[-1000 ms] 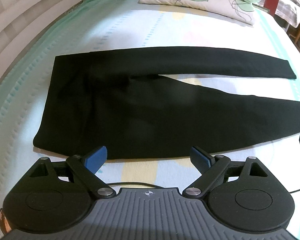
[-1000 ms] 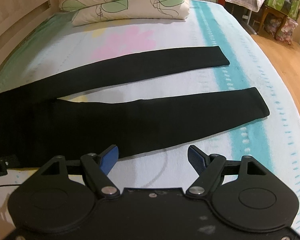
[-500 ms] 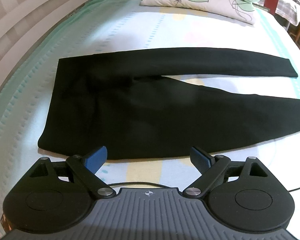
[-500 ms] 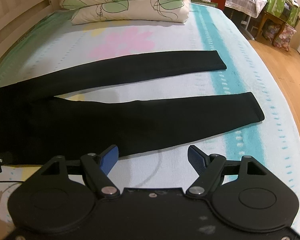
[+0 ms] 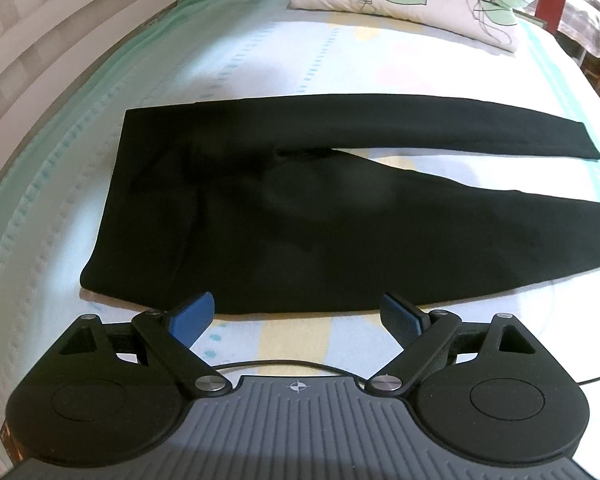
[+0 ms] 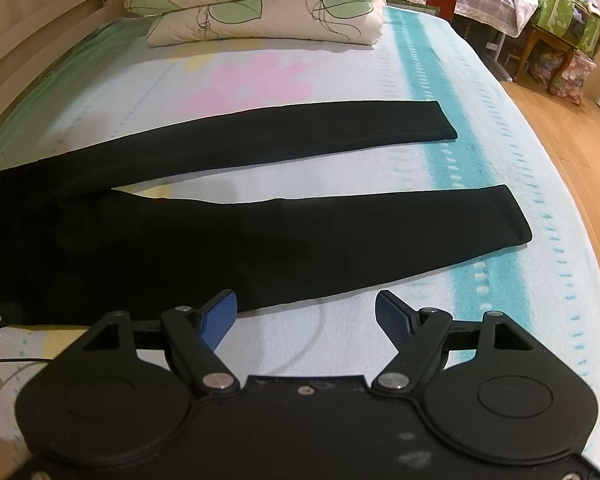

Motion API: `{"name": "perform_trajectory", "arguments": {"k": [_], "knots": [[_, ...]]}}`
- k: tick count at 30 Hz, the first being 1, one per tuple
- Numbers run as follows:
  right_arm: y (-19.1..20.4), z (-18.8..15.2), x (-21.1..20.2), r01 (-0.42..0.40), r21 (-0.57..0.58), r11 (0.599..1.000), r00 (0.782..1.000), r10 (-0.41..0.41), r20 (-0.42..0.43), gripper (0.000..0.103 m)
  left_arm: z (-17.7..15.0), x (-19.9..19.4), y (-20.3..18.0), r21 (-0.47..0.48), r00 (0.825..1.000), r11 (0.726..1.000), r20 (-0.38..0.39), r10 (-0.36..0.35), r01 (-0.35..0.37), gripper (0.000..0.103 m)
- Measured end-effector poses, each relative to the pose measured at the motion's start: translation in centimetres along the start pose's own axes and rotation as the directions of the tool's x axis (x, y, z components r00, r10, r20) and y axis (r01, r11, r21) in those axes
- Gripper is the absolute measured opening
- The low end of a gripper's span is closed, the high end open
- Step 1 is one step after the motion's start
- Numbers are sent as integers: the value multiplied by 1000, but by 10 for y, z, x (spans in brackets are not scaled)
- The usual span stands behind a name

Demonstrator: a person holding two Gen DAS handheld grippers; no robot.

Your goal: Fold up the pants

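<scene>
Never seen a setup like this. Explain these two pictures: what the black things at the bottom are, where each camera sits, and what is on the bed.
Each picture comes from a camera on a hand-held two-finger gripper, looking forward along its fingers. The left gripper faces the waist end of black pants; the right gripper faces the leg ends. Both have blue-padded fingers spread apart, holding nothing. The pants lie flat and unfolded on the bed, legs apart in a V. Stacked pillows rest at the far end.
</scene>
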State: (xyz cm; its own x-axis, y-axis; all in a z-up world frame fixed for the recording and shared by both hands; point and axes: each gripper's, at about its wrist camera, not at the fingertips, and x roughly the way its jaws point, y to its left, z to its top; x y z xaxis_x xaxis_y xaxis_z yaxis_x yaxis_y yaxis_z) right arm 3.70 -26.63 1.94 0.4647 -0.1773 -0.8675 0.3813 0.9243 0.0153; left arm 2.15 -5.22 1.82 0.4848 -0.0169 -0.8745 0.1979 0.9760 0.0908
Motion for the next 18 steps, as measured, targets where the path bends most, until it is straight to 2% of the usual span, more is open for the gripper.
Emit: {"name": "perform_trajectory", "arguments": {"k": [18], "knots": [[6,-2,-4,8,-12,1000,1000,-8,15,81,-5,-6,1,-15,1000,1000,25,19,-19,91]]}}
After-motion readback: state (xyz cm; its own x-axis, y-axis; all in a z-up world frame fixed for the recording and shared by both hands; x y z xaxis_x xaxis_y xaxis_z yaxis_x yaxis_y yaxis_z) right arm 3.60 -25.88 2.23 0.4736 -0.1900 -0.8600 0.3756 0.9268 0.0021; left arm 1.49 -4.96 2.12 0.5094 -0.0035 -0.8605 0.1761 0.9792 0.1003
